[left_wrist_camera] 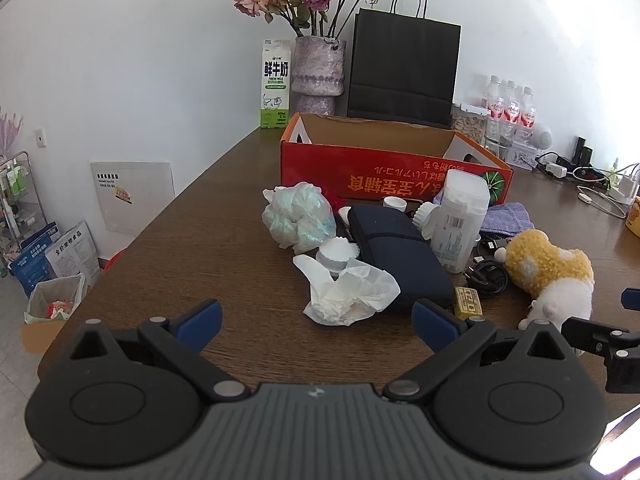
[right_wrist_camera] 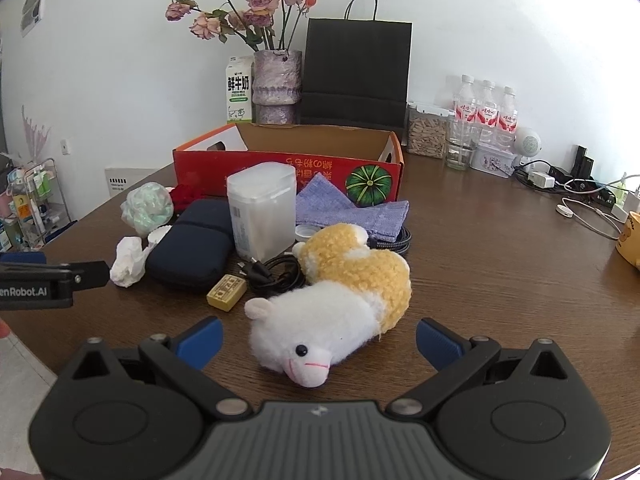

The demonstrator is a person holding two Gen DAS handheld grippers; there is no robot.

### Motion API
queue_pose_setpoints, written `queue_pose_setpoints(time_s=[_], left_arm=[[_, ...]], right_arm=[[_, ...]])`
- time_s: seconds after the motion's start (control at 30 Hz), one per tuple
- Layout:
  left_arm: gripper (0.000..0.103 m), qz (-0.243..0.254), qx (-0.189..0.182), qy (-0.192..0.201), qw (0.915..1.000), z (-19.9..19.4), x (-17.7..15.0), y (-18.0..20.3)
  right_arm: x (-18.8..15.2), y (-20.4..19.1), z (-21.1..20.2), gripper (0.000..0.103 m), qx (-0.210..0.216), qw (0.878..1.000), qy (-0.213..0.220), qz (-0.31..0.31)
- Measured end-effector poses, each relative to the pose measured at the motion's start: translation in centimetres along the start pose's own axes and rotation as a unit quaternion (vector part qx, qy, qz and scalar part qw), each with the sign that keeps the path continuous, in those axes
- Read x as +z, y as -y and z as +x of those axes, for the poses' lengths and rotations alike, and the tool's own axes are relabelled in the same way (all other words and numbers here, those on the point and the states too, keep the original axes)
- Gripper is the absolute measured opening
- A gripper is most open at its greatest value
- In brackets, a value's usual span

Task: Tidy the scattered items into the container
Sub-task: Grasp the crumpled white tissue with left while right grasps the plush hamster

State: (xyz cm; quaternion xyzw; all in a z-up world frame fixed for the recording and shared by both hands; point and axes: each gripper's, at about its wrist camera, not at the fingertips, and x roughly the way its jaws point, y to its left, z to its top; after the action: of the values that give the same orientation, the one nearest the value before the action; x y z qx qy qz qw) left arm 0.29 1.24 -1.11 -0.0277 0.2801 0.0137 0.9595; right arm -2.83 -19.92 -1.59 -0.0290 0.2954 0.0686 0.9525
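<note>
A brown bench point(right_wrist_camera: 480, 240) is standing by a white wall point(right_wrist_camera: 500, 20). A red box point(right_wrist_camera: 280, 168) is sitting far back, with a toy sheep point(right_wrist_camera: 340, 292) and a white jar point(right_wrist_camera: 262, 212) lying near. Both the left gripper point(left_wrist_camera: 316, 320) and the right gripper point(right_wrist_camera: 318, 338) are holding their jaws wide open, gripping nothing.

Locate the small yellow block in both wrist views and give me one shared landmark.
Left wrist: the yellow block lies low right of centre, just beyond the left gripper's right fingertip.
Right wrist: the block lies left of centre, beside the plush sheep's ear.
Shared landmark: the red cardboard box.
</note>
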Motion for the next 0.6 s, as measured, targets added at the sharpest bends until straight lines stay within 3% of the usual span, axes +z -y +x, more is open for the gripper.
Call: queue_pose_setpoints(time_s=[0.6], left_arm=[[0.103, -0.036, 0.040, -0.038, 0.9978, 5.6, 2.0, -0.7]], right_arm=[[2.2, 1.4, 5.0, 0.103, -0.029, 0.999, -0.019, 0.029]])
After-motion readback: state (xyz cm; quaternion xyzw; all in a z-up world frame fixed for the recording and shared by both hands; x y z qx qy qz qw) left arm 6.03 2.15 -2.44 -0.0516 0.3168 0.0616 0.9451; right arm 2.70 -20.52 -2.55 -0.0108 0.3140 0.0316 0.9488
